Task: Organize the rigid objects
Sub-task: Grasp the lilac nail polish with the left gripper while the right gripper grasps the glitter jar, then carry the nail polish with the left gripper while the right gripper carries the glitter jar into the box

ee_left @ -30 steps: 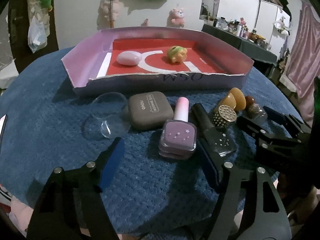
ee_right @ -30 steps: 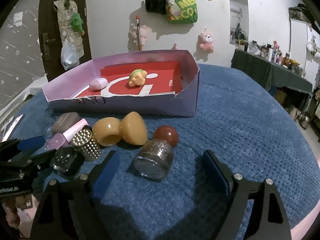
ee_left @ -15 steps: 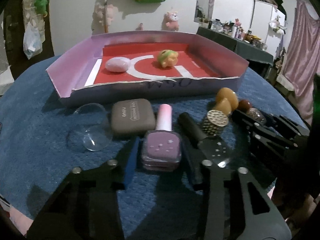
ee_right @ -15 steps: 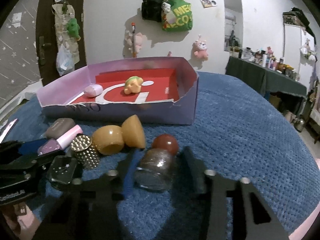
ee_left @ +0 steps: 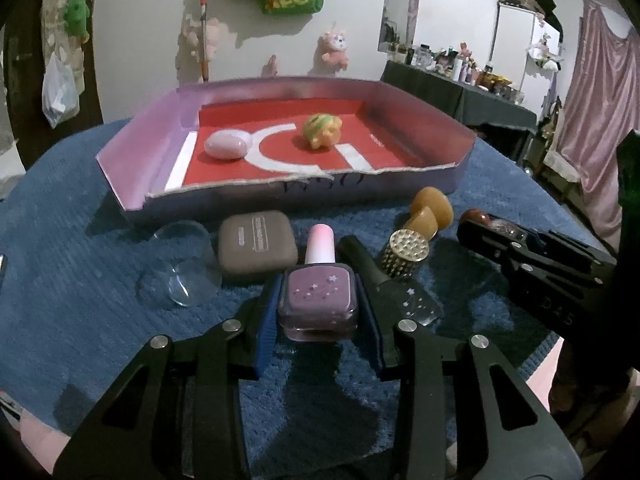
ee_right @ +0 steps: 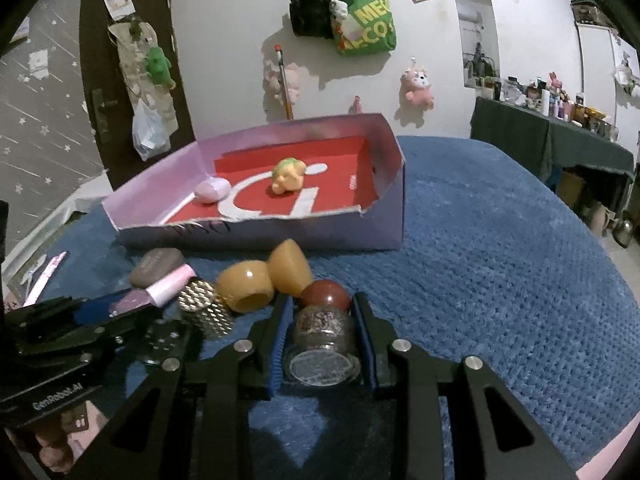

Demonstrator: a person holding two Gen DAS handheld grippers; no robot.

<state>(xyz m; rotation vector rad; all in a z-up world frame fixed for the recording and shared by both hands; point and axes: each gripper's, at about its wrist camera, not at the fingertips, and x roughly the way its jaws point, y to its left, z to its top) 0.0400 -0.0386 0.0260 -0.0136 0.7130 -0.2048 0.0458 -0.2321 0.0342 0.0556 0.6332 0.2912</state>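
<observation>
My left gripper [ee_left: 318, 312] is shut on a purple nail polish bottle [ee_left: 318, 304] with a pink cap, lying on the blue cloth. My right gripper [ee_right: 320, 336] is shut on a glitter jar [ee_right: 322, 344] with a red-brown round cap [ee_right: 325, 295]. A purple cardboard tray [ee_left: 424, 184] with a red floor stands behind, holding a pink pebble [ee_left: 225, 144] and a yellow-green toy [ee_left: 322, 130]. The tray also shows in the right wrist view [ee_right: 340, 232].
On the cloth lie a brown eyeshadow case [ee_left: 256, 246], a clear dome [ee_left: 178, 268], a dark starred bottle [ee_left: 394, 292], a gold studded cap [ee_left: 405, 252] and two amber cups [ee_left: 432, 210]. The table edge runs close in front of me.
Both grippers moved forward and closed: the left onto the purple nail polish bottle, the right onto the glitter jar. Both were open a second ago.
</observation>
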